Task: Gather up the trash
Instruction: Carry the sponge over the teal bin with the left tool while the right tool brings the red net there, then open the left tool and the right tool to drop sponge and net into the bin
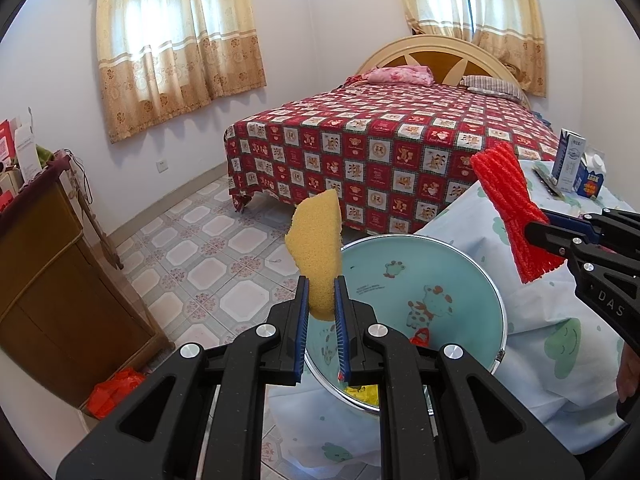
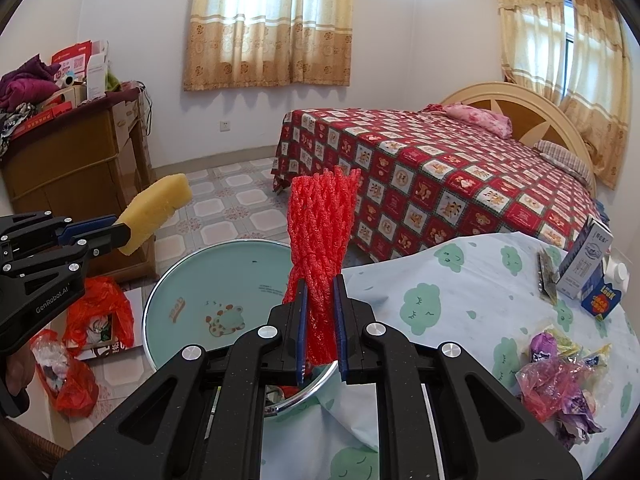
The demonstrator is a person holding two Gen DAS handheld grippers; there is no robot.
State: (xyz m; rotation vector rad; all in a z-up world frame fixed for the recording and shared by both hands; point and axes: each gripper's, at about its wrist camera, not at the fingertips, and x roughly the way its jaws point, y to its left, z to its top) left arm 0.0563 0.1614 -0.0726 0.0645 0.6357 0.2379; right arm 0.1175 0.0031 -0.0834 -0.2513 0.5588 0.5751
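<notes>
My left gripper (image 1: 322,300) is shut on a torn yellow sponge piece (image 1: 316,244) and holds it above the light blue cartoon-print basin (image 1: 476,280). It also shows in the right wrist view (image 2: 156,212). My right gripper (image 2: 320,300) is shut on a red foam net sleeve (image 2: 322,232), held over the basin's (image 2: 192,280) near rim. The red sleeve also shows in the left wrist view (image 1: 510,208), to the right of the basin. Small scraps lie in the basin bottom.
A table with a cloud-print cloth (image 2: 460,280) holds two cartons (image 2: 588,268) and a pile of crumpled wrappers (image 2: 560,384). Red plastic bags (image 2: 92,320) lie on the tiled floor by a brown cabinet (image 2: 68,160). A bed with a red cover (image 2: 460,184) stands behind.
</notes>
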